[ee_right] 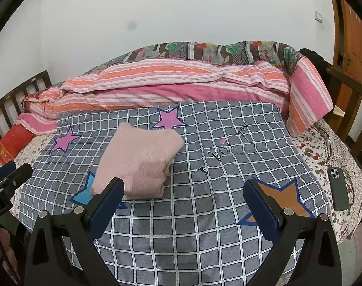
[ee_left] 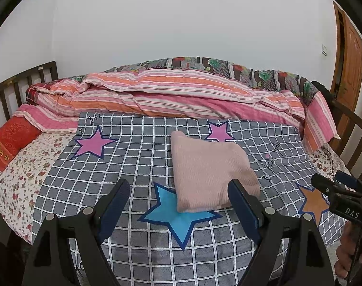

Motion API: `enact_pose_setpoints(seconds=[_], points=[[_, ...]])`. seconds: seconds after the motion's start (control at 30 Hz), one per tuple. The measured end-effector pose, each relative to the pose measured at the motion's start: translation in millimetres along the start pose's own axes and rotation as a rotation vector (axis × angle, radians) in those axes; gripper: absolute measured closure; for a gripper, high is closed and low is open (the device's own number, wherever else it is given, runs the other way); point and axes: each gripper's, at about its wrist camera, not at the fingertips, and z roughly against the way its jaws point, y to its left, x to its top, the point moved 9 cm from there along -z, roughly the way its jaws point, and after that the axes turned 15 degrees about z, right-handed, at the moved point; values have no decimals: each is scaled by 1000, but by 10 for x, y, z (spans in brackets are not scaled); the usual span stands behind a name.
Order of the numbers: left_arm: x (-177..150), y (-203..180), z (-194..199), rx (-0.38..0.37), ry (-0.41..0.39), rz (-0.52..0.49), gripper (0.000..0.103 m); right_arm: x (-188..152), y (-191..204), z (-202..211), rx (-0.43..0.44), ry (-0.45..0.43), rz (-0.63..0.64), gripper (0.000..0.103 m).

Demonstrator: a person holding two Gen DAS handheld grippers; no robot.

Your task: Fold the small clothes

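Pink garment [ee_left: 209, 174] lies folded into a thick packet on the grey checked sheet [ee_left: 138, 162], near the middle, its near edge over a blue star [ee_left: 178, 217] and its far corner touching a pink star [ee_left: 219, 131]. Left gripper [ee_left: 178, 202] is spread wide and holds nothing, close to the near edge of the packet. Right gripper [ee_right: 183, 197] is also spread and empty, over bare sheet beside the packet. Phone [ee_right: 338, 188] lies at the right edge of the bed, and a striped quilt [ee_right: 181, 83] is heaped along the far edge.

Folded pink garment [ee_right: 139, 159] on checked cloth [ee_right: 204, 214]
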Motion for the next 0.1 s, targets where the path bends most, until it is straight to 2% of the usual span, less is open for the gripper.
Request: enact_pose_setpoints(seconds=[0.1], points=[[29,6,-33,-14,-4,-1,20,12,10,-19,0,-6,3,4]])
